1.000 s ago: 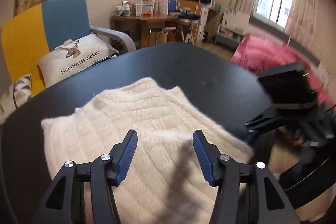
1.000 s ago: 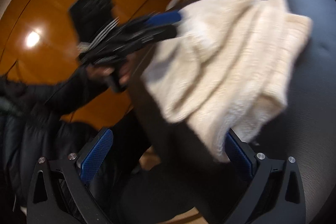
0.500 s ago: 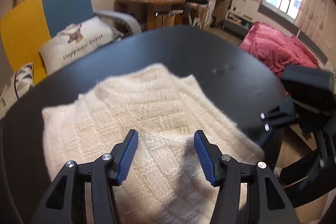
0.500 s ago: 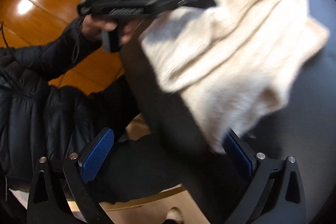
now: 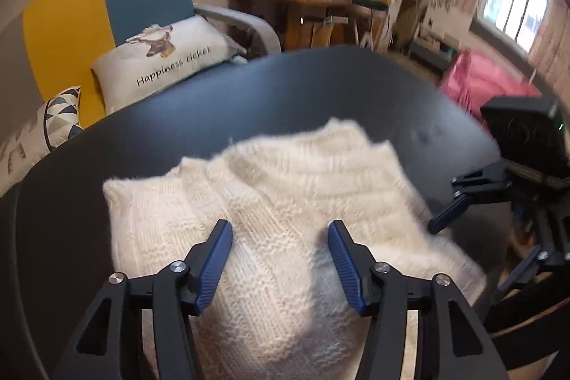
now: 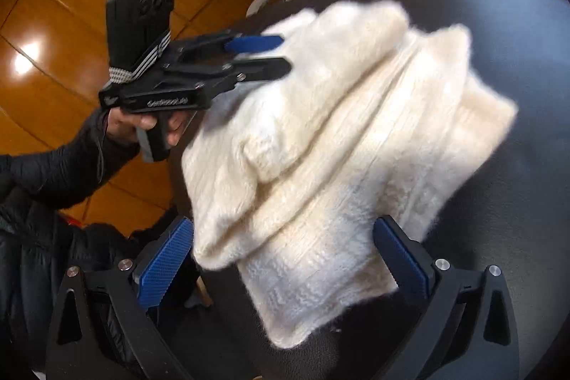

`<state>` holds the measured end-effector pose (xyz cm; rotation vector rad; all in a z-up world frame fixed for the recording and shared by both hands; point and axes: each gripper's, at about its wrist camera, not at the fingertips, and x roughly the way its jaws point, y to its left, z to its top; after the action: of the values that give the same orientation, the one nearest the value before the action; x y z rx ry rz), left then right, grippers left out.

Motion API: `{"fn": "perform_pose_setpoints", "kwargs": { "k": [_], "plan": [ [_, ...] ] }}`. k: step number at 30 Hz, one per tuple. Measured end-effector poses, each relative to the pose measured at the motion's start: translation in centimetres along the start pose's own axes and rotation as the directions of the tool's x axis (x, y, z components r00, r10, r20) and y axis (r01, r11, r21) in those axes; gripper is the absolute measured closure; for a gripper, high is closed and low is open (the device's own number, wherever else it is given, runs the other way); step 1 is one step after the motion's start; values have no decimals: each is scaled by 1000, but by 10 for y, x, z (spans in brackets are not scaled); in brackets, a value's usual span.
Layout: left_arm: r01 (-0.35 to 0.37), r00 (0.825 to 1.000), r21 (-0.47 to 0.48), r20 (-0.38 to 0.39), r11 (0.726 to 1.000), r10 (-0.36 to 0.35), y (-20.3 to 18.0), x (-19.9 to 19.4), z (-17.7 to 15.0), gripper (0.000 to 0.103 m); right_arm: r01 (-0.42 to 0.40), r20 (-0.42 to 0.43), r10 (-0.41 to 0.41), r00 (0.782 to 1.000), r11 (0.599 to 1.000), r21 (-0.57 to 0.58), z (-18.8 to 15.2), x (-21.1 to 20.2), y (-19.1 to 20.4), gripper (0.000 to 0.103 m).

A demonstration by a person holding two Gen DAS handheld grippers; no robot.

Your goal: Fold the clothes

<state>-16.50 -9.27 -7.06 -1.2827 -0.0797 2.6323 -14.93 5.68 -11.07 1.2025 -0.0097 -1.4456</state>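
Note:
A cream knitted sweater [image 5: 285,202] lies folded in layers on a round black table [image 5: 320,84]. My left gripper [image 5: 281,230] is open and hovers low over the sweater's near part, its blue pads [image 5: 213,266] apart with nothing between them. In the right wrist view the sweater [image 6: 356,130] hangs partly over the table's edge. My right gripper [image 6: 285,237] is open, with the sweater's near edge lying between its fingers. The left gripper [image 6: 278,56] shows there too, held by a hand over the sweater's far fold. The right gripper [image 5: 452,202] stands at the table's right edge.
A blue and yellow armchair [image 5: 107,16] with a printed cushion [image 5: 167,59] stands behind the table. A cluttered wooden desk [image 5: 302,2] and a pink blanket [image 5: 488,81] are farther back. A person's dark sleeve [image 6: 53,166] and the wooden floor [image 6: 53,6] lie left of the table.
The right gripper has moved in, so the sweater's edge now lies between its fingers. The left gripper has shifted forward over the sweater, whose folds look more bunched.

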Motion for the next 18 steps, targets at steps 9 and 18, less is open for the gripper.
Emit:
{"fn": "perform_pose_setpoints", "kwargs": {
  "k": [9,18],
  "plan": [
    [-55,997,-72,54,996,59,25,-18,-4,47,181,172,-185,968,983,35,45,1,-1,2],
    [40,996,56,79,998,-44,8,-15,-9,47,9,310,-64,949,985,173,69,-4,-25,5]
  ]
}}
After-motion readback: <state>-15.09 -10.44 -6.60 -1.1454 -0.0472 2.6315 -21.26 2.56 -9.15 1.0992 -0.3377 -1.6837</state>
